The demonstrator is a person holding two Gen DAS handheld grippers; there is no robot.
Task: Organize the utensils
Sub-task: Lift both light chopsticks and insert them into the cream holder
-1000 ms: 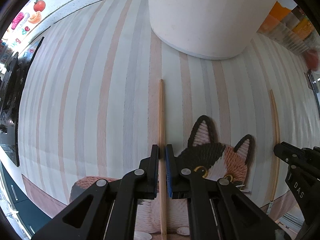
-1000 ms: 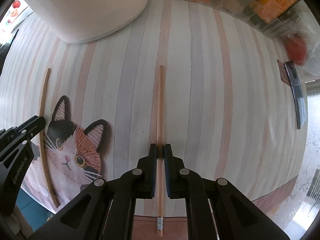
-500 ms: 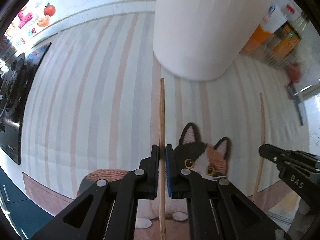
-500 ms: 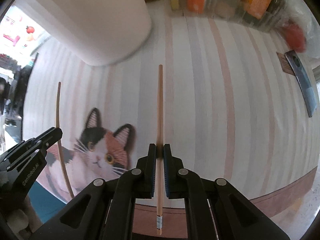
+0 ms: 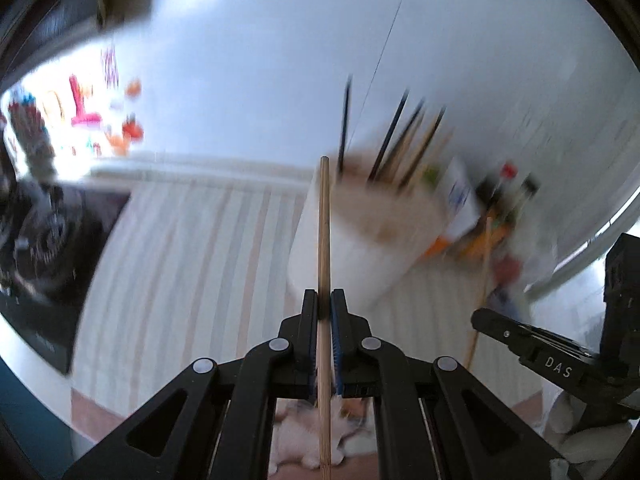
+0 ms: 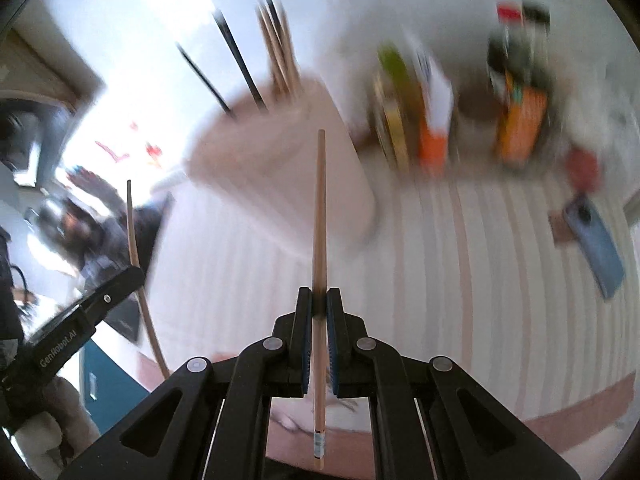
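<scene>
Left wrist view: a second ago the left gripper (image 5: 324, 312) held its pale wooden chopstick (image 5: 323, 240) low over the striped cloth (image 5: 192, 248); now it has risen, jaws clamped on the stick, with the white cylindrical holder (image 5: 360, 256) of dark and wooden sticks ahead. The right gripper (image 6: 319, 308) has lifted likewise, clamped on a second wooden chopstick (image 6: 319, 216), so both sticks are off the cloth and probably ready to go into that holder.
</scene>
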